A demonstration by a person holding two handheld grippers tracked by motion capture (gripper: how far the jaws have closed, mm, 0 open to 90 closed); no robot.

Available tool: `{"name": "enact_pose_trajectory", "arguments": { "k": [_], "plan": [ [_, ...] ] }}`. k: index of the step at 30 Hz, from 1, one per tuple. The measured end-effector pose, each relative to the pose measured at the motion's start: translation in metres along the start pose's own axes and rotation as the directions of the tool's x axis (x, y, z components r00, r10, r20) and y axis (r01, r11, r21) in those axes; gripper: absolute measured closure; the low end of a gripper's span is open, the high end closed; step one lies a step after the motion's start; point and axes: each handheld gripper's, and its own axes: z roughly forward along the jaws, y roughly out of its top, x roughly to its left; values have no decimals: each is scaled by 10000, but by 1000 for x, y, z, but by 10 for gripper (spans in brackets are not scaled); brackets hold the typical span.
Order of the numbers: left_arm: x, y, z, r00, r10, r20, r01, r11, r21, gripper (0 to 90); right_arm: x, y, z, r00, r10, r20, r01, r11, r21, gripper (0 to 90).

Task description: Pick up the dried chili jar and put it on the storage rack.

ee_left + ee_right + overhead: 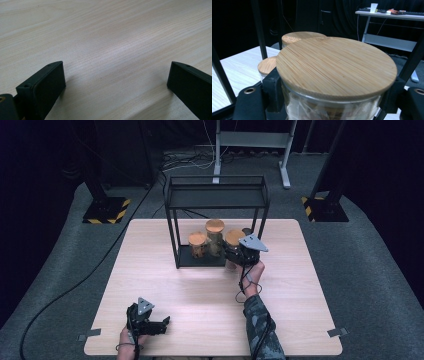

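So far we have two jars (197, 244) standing on the low shelf of the black rack (172, 215), and the right gripper (239, 254) has its fingers clamped around a third jar (336, 66) at the rack's right edge, perhaps not yet set down. Our left gripper (161, 325) rests wide open on the desk (200, 290).

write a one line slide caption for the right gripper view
Right tongs clamp a glass jar under its bamboo lid, two more lidded jars behind.

Wooden table (200, 295) bears a black rack (216, 200), seemingly holding three jars (198, 245).
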Motion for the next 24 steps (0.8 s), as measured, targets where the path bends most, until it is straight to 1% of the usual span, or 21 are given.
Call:
{"name": "enact_pose_trajectory", "arguments": {
  "k": [9, 24],
  "plan": [
    [0, 0, 0, 10000, 3, -1, -3, 10000, 2, 8, -1, -3, 9, 9999, -73, 106, 71, 9999, 119, 245],
    [0, 0, 0, 10000, 7, 4, -7, 10000, 0, 9, -3, -6, 22, 9998, -32, 216, 26, 9996, 284, 245]
  ]
}}
